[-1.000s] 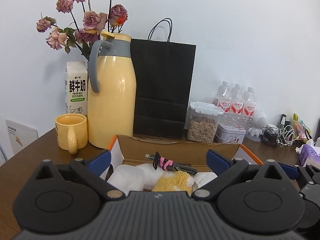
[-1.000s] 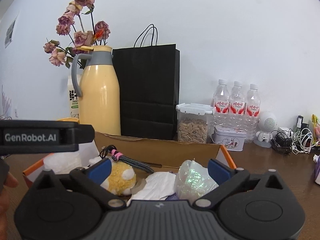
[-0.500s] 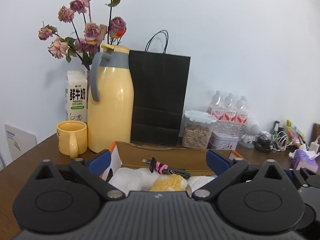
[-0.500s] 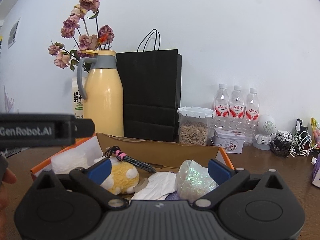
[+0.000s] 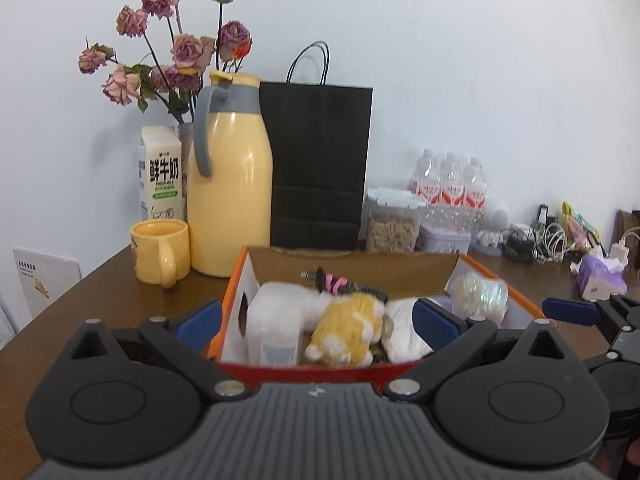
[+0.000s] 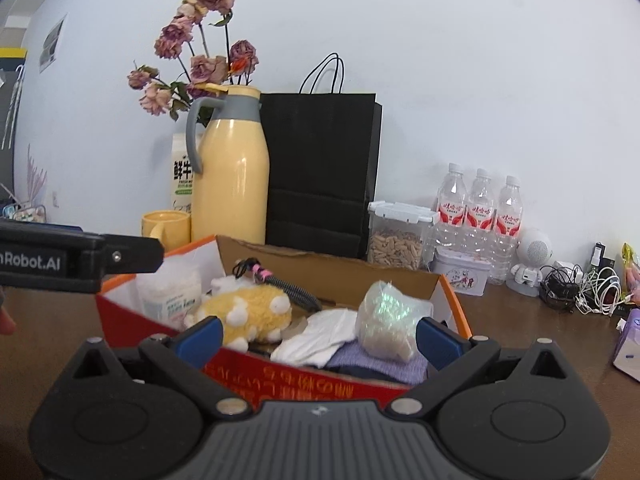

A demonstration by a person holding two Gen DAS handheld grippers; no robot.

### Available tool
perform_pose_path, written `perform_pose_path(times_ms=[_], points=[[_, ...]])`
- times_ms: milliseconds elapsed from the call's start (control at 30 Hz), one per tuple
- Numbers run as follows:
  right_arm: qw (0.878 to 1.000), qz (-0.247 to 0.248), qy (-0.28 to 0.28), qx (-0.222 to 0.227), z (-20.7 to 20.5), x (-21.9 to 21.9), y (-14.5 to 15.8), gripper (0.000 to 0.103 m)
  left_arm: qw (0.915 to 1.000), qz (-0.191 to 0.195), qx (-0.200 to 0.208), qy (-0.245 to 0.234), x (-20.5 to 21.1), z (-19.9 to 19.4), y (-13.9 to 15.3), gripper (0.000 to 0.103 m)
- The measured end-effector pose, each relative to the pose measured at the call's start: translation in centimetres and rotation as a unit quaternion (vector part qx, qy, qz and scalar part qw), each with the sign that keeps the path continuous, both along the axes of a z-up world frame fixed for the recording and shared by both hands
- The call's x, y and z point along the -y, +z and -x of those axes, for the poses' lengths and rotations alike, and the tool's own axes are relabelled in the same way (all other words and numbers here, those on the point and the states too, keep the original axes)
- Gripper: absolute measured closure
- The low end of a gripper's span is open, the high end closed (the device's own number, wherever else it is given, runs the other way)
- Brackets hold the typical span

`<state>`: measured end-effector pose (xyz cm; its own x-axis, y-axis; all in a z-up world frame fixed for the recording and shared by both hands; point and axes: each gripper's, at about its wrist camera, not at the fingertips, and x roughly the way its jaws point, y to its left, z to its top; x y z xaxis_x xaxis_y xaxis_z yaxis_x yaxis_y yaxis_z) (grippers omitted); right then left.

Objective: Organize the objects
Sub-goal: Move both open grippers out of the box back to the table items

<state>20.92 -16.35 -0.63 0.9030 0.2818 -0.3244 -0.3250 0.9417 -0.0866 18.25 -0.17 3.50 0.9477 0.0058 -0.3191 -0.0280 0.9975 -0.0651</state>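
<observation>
Your left gripper [image 5: 316, 316] and right gripper [image 6: 318, 338] both hung spread wide and empty over the near edge of the cardboard box [image 6: 280, 372], whose front wall hid whatever lay at its bottom. Compared with a second ago you had pulled back and up, so its red front showed. Inside lay a yellow plush toy [image 6: 252, 312], a white pack [image 5: 276, 328], a braided cable [image 6: 288, 286], a glittery bag [image 6: 390, 320] and white cloth [image 6: 320, 336].

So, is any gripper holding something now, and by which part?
Nothing is held. The left gripper and the right gripper are both open, empty, near the box.
</observation>
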Motion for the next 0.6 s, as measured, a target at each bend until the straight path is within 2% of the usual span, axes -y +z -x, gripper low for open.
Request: perform_pose_path(times_ms=[267, 600], points=[[0.999, 0.027, 0.015, -0.045, 0.9, 0.1, -2.0, 0.000, 0.9983, -0.028, -0.051, -0.006, -0.8, 0.5, -2.7, 0.000], [0.995, 0.041, -0.004, -0.093, 0.1, 0.7, -3.6, 0.002, 0.9913, -0.034, -0.127, 0.007, -1.6, -0.1, -5.5, 0.000]])
